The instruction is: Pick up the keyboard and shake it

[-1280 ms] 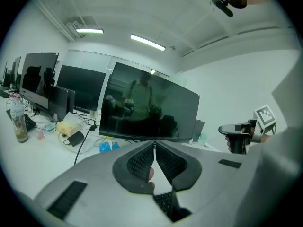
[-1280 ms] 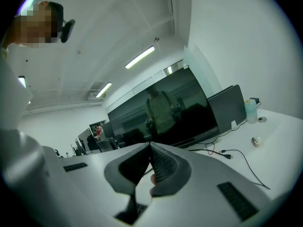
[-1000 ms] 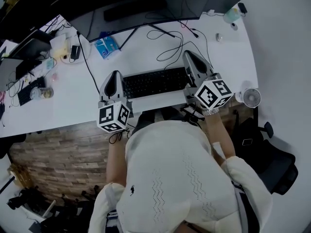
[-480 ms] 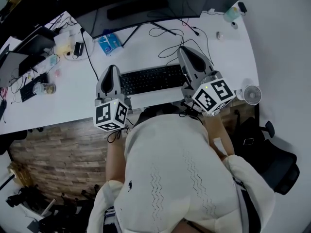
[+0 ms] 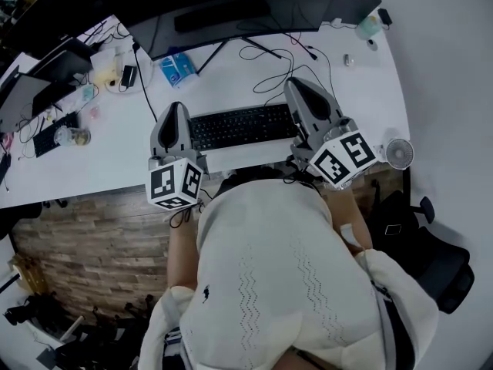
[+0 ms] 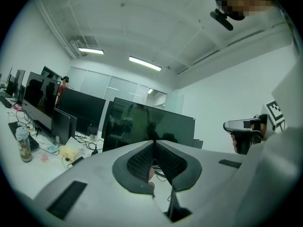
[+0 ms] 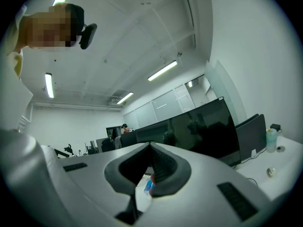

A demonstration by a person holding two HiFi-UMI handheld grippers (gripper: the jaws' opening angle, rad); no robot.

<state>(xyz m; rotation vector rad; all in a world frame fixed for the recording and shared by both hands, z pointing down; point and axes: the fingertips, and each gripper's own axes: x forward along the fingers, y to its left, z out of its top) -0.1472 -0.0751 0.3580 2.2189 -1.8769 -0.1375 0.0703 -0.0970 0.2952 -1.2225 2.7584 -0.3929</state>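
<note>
One bottle (image 5: pixel 68 136) (part-full) left of keyboard (image 5: pixel 243 126)

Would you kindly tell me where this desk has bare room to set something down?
Bare desk lies between the bottle and the left gripper, and again right of the right gripper, toward the fan by the edge. It is crowded behind the keyboard, where cables loop, and at the far left among the clutter.

Keyboard (image 5: pixel 240 126) between left gripper (image 5: pixel 176 108) and right gripper (image 5: pixel 297 84), before the monitor (image 5: pixel 231 14).
</note>
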